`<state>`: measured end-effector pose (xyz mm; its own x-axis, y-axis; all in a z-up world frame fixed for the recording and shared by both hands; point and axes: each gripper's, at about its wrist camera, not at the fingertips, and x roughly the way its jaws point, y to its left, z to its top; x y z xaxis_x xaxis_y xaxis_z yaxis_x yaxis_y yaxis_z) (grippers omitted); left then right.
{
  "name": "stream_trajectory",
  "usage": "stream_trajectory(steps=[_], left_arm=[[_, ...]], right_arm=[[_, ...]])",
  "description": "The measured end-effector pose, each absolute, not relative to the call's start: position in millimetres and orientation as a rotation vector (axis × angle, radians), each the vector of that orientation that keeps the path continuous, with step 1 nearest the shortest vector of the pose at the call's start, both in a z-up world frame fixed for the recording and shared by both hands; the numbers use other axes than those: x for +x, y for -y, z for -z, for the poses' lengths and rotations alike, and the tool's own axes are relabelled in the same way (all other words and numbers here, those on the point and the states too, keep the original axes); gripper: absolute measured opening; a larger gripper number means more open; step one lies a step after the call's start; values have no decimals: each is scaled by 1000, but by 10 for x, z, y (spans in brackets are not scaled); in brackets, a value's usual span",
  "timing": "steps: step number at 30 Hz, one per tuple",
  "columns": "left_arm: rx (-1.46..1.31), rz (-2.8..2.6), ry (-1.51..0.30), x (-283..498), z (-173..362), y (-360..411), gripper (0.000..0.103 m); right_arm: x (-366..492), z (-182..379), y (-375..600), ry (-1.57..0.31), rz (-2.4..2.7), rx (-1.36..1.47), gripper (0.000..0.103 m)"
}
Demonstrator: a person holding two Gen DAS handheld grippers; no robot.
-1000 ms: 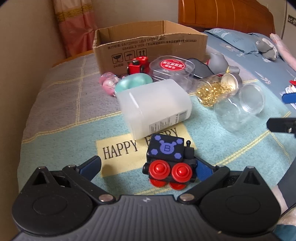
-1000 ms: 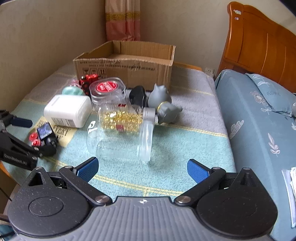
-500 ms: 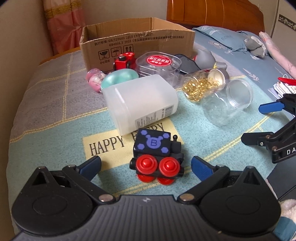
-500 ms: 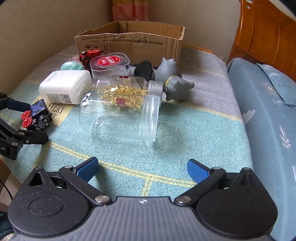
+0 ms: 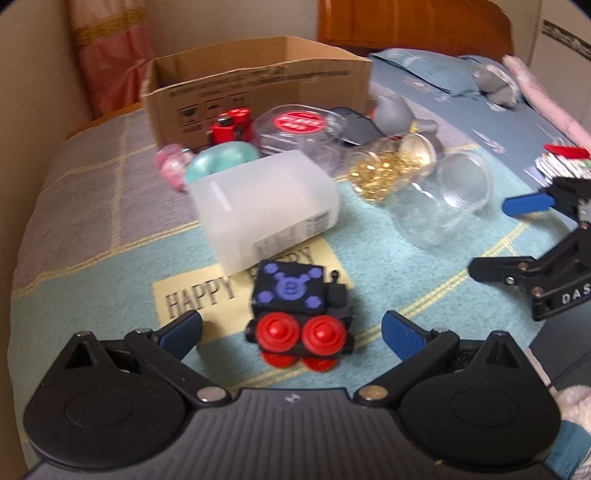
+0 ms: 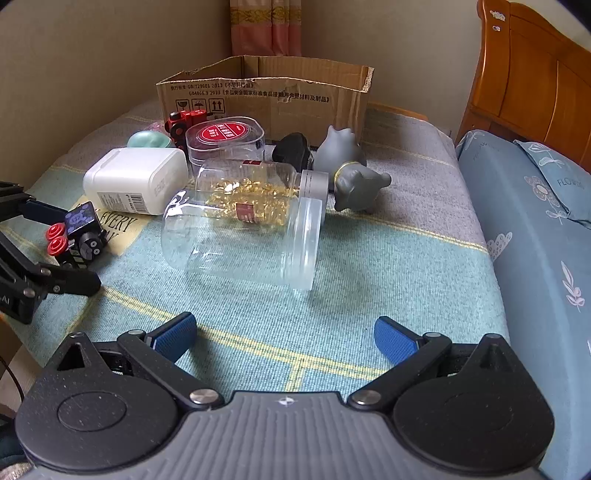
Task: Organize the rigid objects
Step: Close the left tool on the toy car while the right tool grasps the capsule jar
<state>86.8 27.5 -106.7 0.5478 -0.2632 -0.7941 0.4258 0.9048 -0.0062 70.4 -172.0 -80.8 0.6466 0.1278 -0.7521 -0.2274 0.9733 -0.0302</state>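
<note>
The left gripper (image 5: pixel 291 326) has opened wide around the toy train (image 5: pixel 300 317).
The train sits low in the centre, untouched; the right gripper (image 6: pixel 285 334) is open and empty, before the clear jar (image 6: pixel 240 240).

Place: we see a home bedroom.
Bed: a wooden headboard (image 6: pixel 532 74) and blue floral bedding (image 6: pixel 535 229) beside us.
Window side: a pink curtain (image 6: pixel 266 27) in the corner.
Surface: a checked blanket (image 6: pixel 369 258) printed "HAPPY", strewn with household bits.
</note>
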Motion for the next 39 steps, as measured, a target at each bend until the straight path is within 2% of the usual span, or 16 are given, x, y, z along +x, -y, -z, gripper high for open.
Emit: stream_trajectory(steps=[4,6,13,28,31,39], left_arm=[[208,454,-888,869,1042,-244,89],[212,471,-876,875,1022,-234,78],[225,507,-856,882,982,-231,50],[194,448,-866,868,969,-500,50],[201,448,-866,862,959,-507,50],[208,454,-866,818,806,-518,50]], right_arm=[[723,805,1713,-847,-203,-126,103],[748,794,1710,-851,-203,-122,103],[841,660,1630,-820,-241,-102,103],[1161,601,1190,-842,-256,-162,103],[1181,590,1162,-852,-226,-182,95],[1091,421,1238,-847,-249,-206,95]])
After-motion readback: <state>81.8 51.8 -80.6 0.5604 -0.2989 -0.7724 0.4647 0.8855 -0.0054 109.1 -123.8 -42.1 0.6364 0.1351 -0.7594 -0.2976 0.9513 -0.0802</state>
